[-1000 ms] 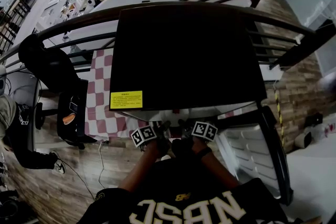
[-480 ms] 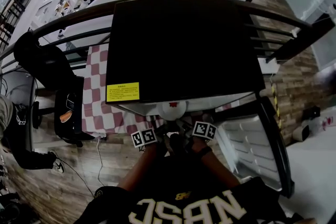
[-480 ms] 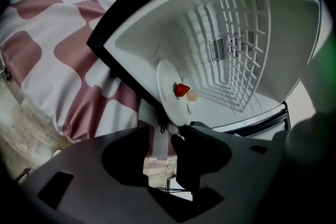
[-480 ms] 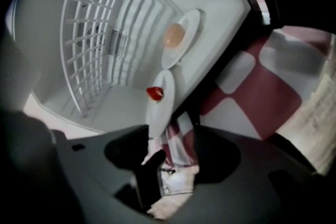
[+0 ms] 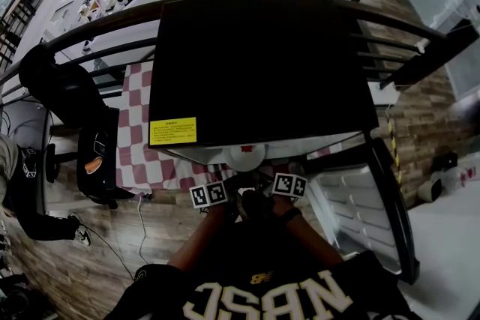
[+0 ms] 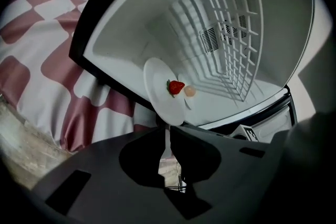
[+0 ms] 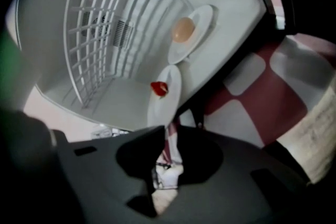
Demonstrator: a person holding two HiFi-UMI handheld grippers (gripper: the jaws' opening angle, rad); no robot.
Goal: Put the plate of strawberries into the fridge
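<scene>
A white plate [image 6: 163,94] with a red strawberry [image 6: 176,86] on it is held on edge at the mouth of the open fridge [image 5: 262,64]. From above, the plate [image 5: 246,156] shows just under the fridge's black top. My left gripper [image 6: 167,136] has its jaws closing on the plate's near rim, which sits in the narrow slit between them. On the opposite rim of the plate [image 7: 165,94], my right gripper [image 7: 169,139] is also closing its jaws, with the strawberry [image 7: 159,88] just beyond. Both grippers' marker cubes are close together below the plate.
Deeper in the fridge lies a second white plate [image 7: 202,23] with a pale orange round thing [image 7: 184,30]. A white wire shelf [image 6: 231,34] lines the inside. The fridge door [image 5: 360,206] stands open at right. A red-checked cloth [image 5: 142,139] and a person in black [image 5: 60,94] are at left.
The white plate has come into sight under the fridge's front edge, where a second ago none showed. The two marker cubes have stayed close together.
</scene>
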